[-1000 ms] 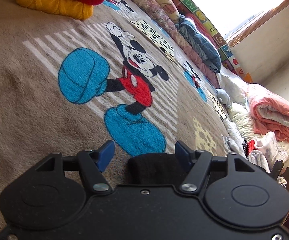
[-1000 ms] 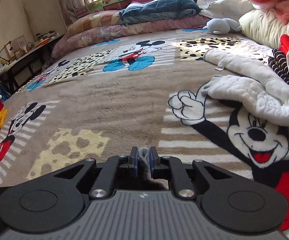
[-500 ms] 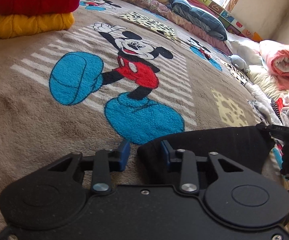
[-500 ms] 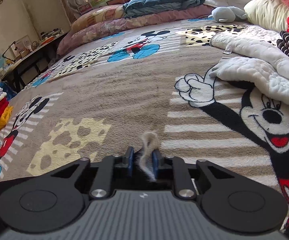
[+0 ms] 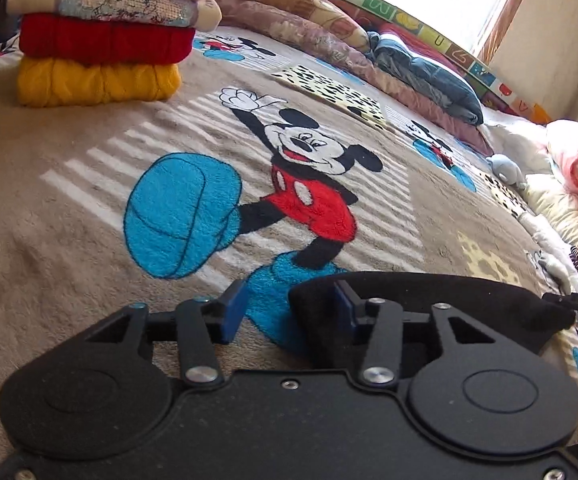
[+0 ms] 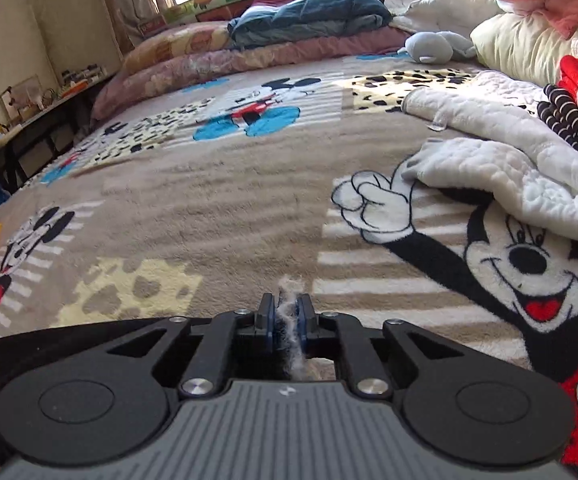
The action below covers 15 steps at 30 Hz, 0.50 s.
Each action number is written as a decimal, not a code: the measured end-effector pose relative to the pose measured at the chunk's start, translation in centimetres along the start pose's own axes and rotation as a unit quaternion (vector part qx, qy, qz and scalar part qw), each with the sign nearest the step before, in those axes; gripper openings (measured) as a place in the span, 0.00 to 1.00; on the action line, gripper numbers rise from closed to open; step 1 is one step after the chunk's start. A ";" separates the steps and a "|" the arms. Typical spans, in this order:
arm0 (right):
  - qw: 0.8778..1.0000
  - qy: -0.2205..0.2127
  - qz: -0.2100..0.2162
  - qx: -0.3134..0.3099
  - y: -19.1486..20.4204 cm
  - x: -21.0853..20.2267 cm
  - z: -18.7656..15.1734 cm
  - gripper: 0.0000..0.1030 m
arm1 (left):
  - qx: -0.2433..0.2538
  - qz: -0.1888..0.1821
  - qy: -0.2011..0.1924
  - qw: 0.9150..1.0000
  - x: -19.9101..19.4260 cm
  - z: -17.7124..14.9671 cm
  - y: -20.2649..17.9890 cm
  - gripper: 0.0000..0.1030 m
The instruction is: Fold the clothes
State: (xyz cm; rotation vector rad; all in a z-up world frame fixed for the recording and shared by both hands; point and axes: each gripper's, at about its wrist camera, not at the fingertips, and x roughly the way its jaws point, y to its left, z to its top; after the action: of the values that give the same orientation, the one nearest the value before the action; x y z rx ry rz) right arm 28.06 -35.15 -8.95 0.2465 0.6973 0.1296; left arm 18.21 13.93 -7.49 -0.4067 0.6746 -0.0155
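Black cloth, the garment (image 5: 429,304), lies at the bed's near edge on the fleece blanket (image 5: 69,216). Left tongs (image 5: 287,310) stand apart, straddling its corner, likely to grip it. Right tongs (image 6: 285,320) are clamped on its other end, pinching grey fluff, probably to stretch it flat.

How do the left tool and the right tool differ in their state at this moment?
The left tool is open, with a wide gap between its blue pads; the right tool is shut. The left tool grips nothing, though the black garment lies against one pad; the right tool pinches a fuzzy grey-white edge. Both hang low over the Mickey Mouse blanket.
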 end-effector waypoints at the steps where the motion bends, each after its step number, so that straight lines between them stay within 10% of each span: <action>1: 1.000 0.003 -0.008 0.001 0.1 0.2 -0.2 0.19 | -0.003 0.000 -0.002 1.000 -0.1 0.1 0.1 0.49; 5: 0.999 -0.034 -0.021 0.015 -0.3 -2.3 0.4 0.45 | -0.015 -0.001 -0.004 1.000 -0.5 0.1 0.4 0.52; 15: 0.996 -0.037 0.067 -0.035 4.7 -7.9 -1.0 0.45 | 0.012 -0.063 -0.036 0.997 -3.0 0.2 -1.4 0.51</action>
State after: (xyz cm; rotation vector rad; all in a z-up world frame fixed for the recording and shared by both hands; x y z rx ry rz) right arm 21.22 -32.08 -3.51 0.2299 0.6019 0.2713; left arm 16.12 13.14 -4.97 -0.4240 0.5759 -0.1274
